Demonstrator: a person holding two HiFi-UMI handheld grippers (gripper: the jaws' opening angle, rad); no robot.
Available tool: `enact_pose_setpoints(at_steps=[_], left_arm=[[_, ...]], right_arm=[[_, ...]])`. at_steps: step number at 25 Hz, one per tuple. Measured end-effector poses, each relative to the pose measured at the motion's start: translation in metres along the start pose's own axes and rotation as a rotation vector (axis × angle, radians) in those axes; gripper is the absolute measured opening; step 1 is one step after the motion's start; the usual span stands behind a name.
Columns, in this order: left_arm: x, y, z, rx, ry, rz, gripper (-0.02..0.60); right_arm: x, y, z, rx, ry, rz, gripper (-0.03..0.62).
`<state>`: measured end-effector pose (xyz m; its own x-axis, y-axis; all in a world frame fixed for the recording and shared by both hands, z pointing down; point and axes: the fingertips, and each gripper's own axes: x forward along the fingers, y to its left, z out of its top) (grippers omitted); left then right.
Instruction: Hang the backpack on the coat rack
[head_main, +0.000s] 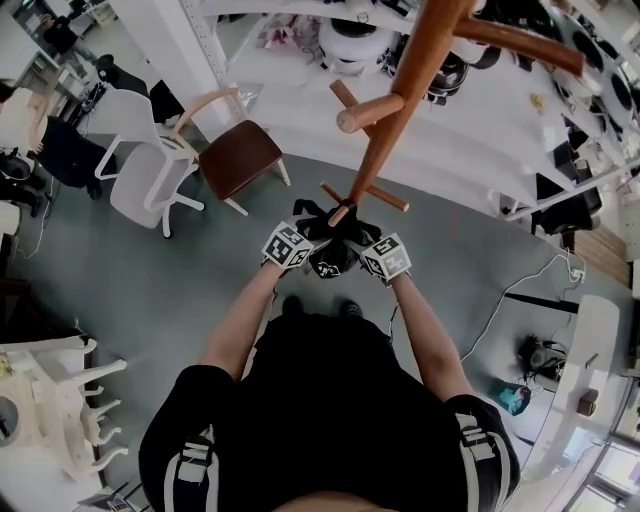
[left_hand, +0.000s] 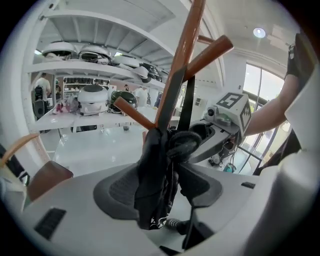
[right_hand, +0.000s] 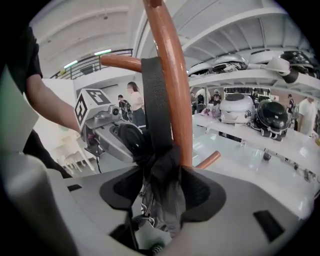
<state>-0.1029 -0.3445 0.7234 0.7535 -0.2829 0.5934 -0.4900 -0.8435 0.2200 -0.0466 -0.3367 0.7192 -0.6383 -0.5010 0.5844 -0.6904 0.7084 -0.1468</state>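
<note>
Wooden coat rack (head_main: 398, 110): a brown post with angled pegs, standing on the grey floor (head_main: 130, 290). A brown-seated chair (head_main: 240, 155) stands on the floor beyond it.

Backpack (head_main: 330, 248): black, positioned against the lower part of the post, directly below a low peg (head_main: 345, 210) and between the two tongs. In the right gripper view a black strap (right_hand: 152, 95) runs up along the post to an upper peg (right_hand: 120, 62).

Left tongs (left_hand: 160, 187): jaws spread wide. Bunched backpack fabric hangs in the gap; the pads do not pinch it.

Right tongs (right_hand: 162, 192): jaws spread wide. Backpack fabric and the base of the strap occupy the gap; the pads do not pinch them.

Both tongs face each other from opposite sides of the post, close together. Each gripper view shows the other gripper just beyond the backpack.
</note>
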Motion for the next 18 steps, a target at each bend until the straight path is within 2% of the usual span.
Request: enact_pose_setpoints(at_steps=[3,6,7,8,11,13,15,18], left_arm=[[-0.018,-0.003,0.003,-0.053,-0.068,0.029,0.256],[-0.038,-0.009,0.009,-0.049,-0.126,0.065,0.255],[-0.044,-0.013,0.011,-0.039,-0.144,0.07,0.247],[-0.049,-0.019,0.013,-0.024,-0.161,0.075,0.224],[-0.065,-0.037,0.018,0.025,-0.199,0.094,0.13],[-0.076,-0.049,0.025,0.025,-0.237,0.098,0.091],[-0.086,-0.062,0.034,0.017,-0.281,0.095,0.052],[-0.09,-0.081,0.05,0.021,-0.324,0.085,0.029]], right_arm=[[-0.011,0.001,0.001,-0.06,-0.003,0.012,0.258],[-0.026,0.003,0.002,-0.094,-0.016,0.023,0.258],[-0.032,0.004,0.003,-0.104,-0.024,0.034,0.237],[-0.039,0.006,0.003,-0.113,-0.035,0.05,0.156],[-0.058,0.016,0.007,-0.124,-0.062,0.1,0.017],[-0.067,0.025,0.012,-0.128,-0.065,0.133,0.015],[-0.072,0.034,0.018,-0.179,-0.057,0.161,0.015],[-0.079,0.045,0.03,-0.255,-0.078,0.203,0.015]])
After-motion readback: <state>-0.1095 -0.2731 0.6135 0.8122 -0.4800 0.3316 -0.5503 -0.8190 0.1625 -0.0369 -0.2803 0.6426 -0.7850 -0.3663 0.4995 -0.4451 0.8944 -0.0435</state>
